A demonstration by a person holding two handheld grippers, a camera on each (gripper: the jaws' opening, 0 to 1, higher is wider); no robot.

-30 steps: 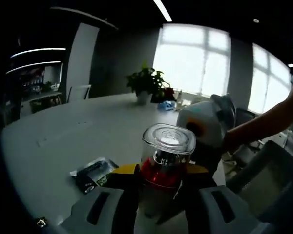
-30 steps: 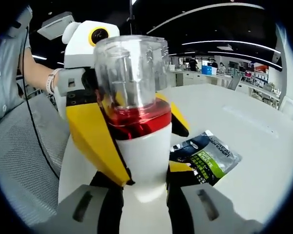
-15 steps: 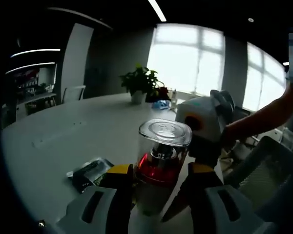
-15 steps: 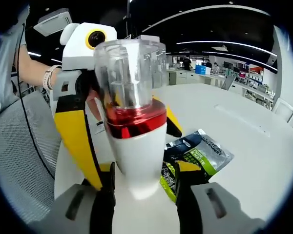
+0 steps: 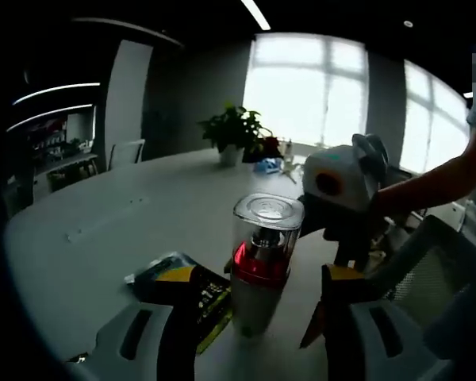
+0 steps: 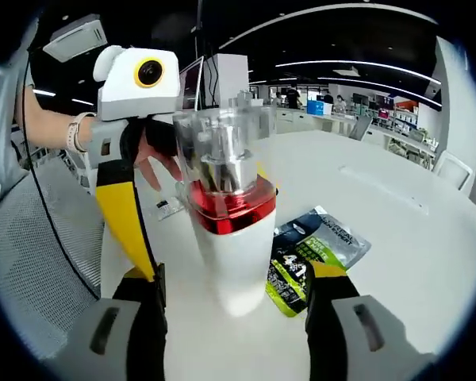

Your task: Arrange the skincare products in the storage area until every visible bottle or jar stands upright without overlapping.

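Note:
A white bottle (image 5: 258,274) with a red band and a clear cap stands upright on the white table (image 5: 119,230). My left gripper (image 5: 258,279) is open, its yellow-tipped jaws wide on either side of the bottle and not touching it. From the opposite side my right gripper (image 6: 232,274) is also open, with the bottle (image 6: 230,238) standing free between its jaws. One yellow finger (image 6: 125,218) of the left gripper rises beside the bottle in the right gripper view. A dark green sachet (image 6: 317,246) lies flat next to the bottle.
The sachet (image 5: 186,290) touches my left jaw. A potted plant (image 5: 236,135) stands at the table's far end. A grey mesh chair (image 6: 32,246) is beside the table edge. A person's hand (image 6: 155,159) holds the left gripper. A small tag (image 6: 168,208) lies on the table.
Both grippers have opened and let go of the bottle. They have drawn back, and the bottle now stands alone on the table.

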